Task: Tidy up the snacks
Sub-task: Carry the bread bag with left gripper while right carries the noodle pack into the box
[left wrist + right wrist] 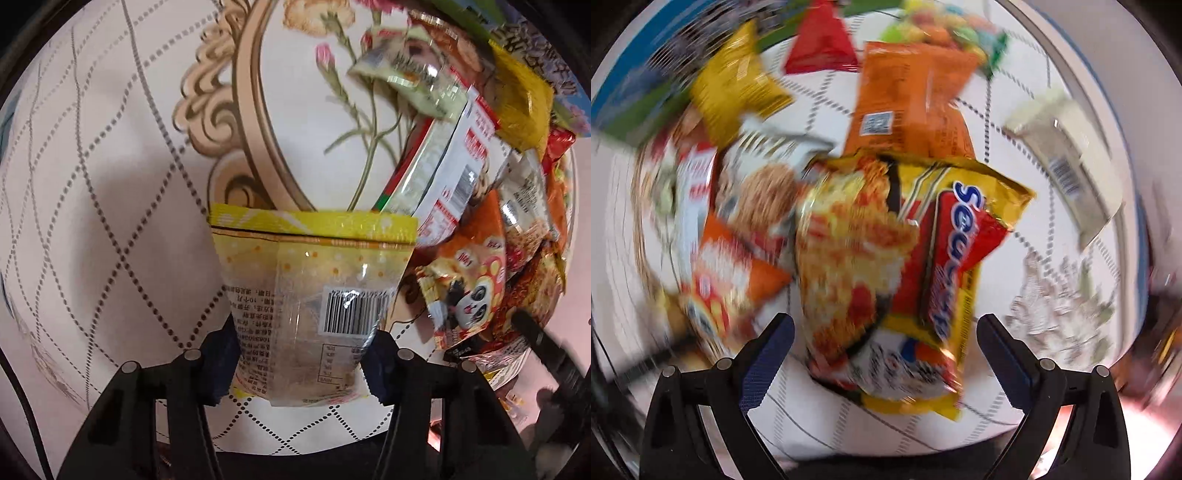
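My left gripper (299,365) is shut on a clear snack packet with a yellow top band and a barcode (314,291), held above the patterned tablecloth (110,184). A heap of snack packets (480,184) lies to its right, with an orange panda packet (469,288) nearest. In the blurred right wrist view, my right gripper (886,354) is open, its fingers either side of a yellow and red noodle packet (897,258) that lies on the cloth. An orange packet (912,99), a gold packet (738,81) and a red packet (823,44) lie beyond it.
A pale packet with a barcode (1067,162) lies at the right. A crumpled clear wrapper (1060,306) sits near the right finger. A blue and green box edge (628,92) borders the far left. The other gripper's black arm (550,350) shows at the left view's lower right.
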The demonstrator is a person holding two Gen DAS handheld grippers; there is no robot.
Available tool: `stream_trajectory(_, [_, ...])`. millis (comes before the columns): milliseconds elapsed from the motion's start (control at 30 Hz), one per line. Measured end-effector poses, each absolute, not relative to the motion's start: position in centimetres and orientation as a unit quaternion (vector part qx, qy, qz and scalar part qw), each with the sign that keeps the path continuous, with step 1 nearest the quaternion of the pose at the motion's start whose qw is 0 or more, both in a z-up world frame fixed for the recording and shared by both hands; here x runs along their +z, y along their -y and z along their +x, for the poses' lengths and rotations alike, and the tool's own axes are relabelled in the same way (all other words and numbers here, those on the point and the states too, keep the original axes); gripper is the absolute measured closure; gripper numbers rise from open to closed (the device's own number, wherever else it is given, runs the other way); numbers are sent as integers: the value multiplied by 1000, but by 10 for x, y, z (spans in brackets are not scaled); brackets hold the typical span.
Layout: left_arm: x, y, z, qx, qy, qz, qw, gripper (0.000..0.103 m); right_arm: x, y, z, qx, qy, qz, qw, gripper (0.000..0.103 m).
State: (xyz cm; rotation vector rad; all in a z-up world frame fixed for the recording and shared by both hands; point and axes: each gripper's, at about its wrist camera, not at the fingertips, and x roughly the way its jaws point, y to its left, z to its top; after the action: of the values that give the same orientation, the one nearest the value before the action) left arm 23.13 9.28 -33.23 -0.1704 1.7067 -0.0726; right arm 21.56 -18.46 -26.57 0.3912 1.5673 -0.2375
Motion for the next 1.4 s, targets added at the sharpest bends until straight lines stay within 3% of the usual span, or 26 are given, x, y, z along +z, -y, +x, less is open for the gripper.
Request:
stream_trajectory(33, [-340,-89,230,-33,-753,-70,654,48,-269,184,221,-104,-703,158,685,13])
stream_trajectory(133, [-357,-69,230,-40,-754,-58,653,46,-274,167,230,-57,-710,61,699,14])
stream_trajectory(267, [-362,-58,237,-55,-751,-63,655,32,-274,160,217,-3,-722,-63,689,14])
stream_trajectory(467, [-364,-55,228,-66,-754,-47,651,28,-265,219,216,-20,-728,49,683,11])
stream_trajectory(667, [-361,-48,213,-68,-756,-84,645,28,-268,245,198,-27,-723,54,688,11])
stream_trajectory(700, [-359,-53,211,-68,-754,-86,647,28,-275,236,197,-28,-723,55,688,11])
stream_trajectory(767, [-360,-54,208,-65,-746,-81,658,45,-278,245,198,-27,-720,54,691,12])
stream_trajectory(867, [-359,-52,200,-62,-739,-81,666,50,-283,246,198,-21,-715,54,697,14])
stream_trajectory(1067, [-342,-43,181,-51,-729,-70,679,53,-278,242,174,-7,-706,66,705,14])
stream_trajectory(1300, [-301,-20,170,-60,-720,-48,690,53,-199,269,144,16,-700,103,706,15])
stream_trajectory(1400, [-276,-6,167,-74,-710,-47,699,53,-190,269,161,29,-690,114,714,15])
